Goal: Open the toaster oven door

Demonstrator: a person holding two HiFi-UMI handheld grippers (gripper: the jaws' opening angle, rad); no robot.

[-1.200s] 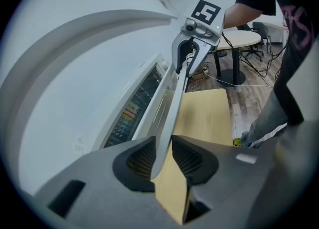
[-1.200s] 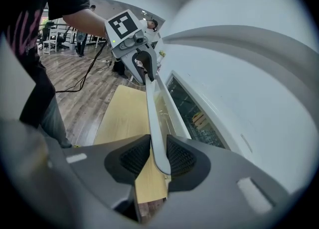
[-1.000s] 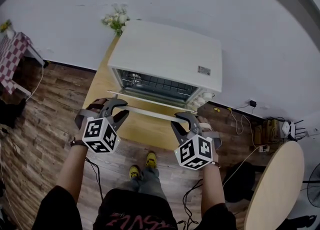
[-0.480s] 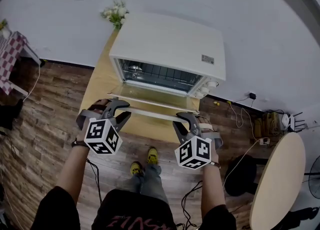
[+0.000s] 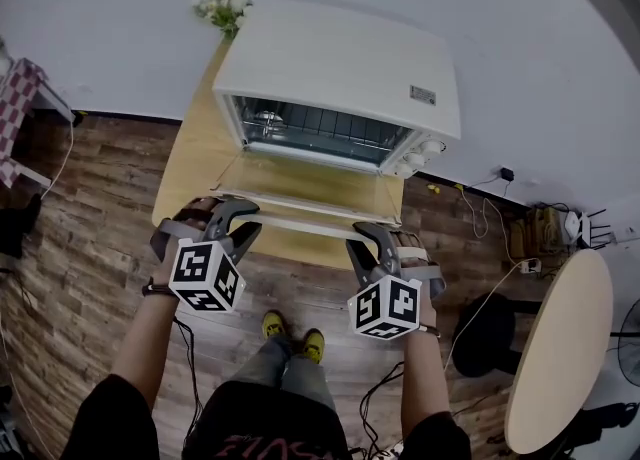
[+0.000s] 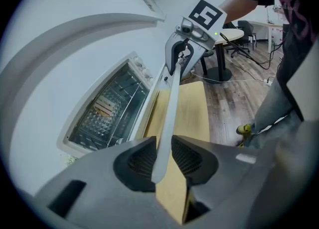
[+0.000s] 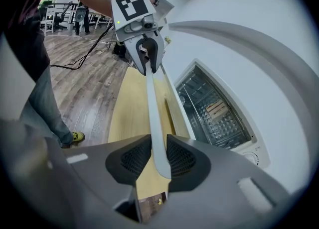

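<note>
Two tongs share one slim handle point(image 5: 300, 227): the left tongs point(image 6: 160, 156) pinch its left end and the right tongs point(image 7: 155, 156) its right end. Each is narrowed onto the bar, with nothing else between the pads. The door point(image 5: 310, 186) of the white toaster oven point(image 5: 340, 68) hangs from that bar already swung well down, close to level above the wooden surface point(image 5: 192, 173), and the wire rack point(image 5: 320, 136) inside is exposed. The likeliest trouble is uneven travel: if one hand sinks faster than the other, the bar twists between the pads and can slide out, letting the door drop on its hinges. The bar looks smooth and thin, so a loosening grip risks the same. Pushing down past the hinge stop could tip or drag the oven toward the surface's front edge.
</note>
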